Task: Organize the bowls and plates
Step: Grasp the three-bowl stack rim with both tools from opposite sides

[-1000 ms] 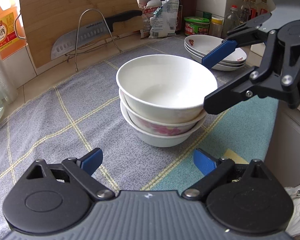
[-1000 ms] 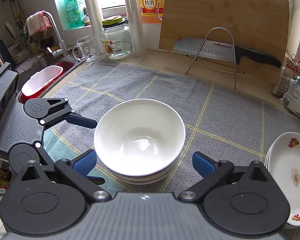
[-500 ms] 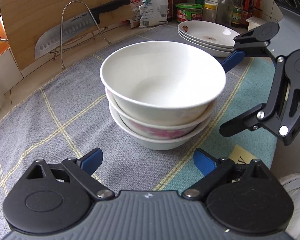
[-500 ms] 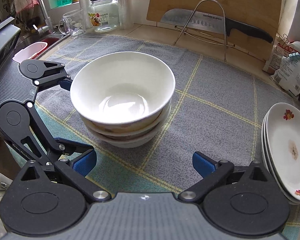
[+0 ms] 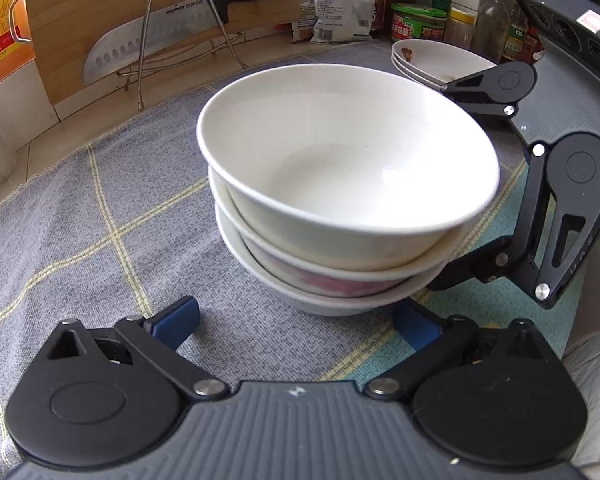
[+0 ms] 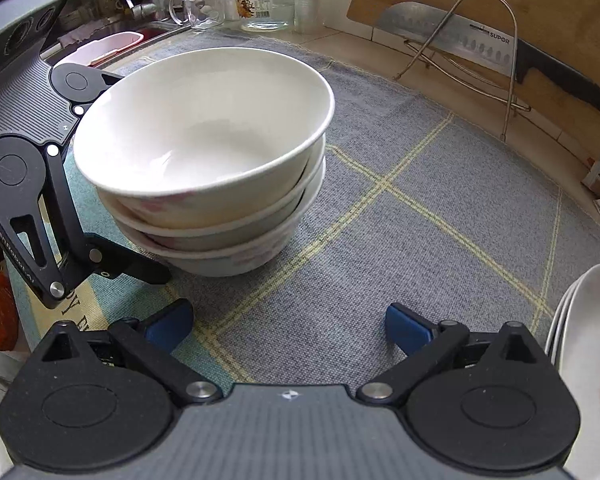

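The stack of bowls [image 5: 340, 200] sits nested three deep on the grey checked cloth [image 5: 100, 220], the plain white one on top and tipped slightly off level, so it looks seated loosely rather than snugly. The left gripper [image 5: 296, 322] has just been opening its jaws and now stands with them wide apart, short of the stack's foot, nothing between the blue pads — a stance that reads as framing the stack for a steadying or a two-sided lift. The right gripper [image 6: 288, 326] is likewise spread and empty, with the stack off to its left; in the left wrist view its fingers flank the far side of the bowls, though contact cannot be told. The stack of plates [image 6: 588, 360] lies well apart near the cloth's edge. Open cloth lies between; behind, the knife [image 6: 500, 48] on its wire rack and the cutting board [image 5: 120, 8] bound the room.
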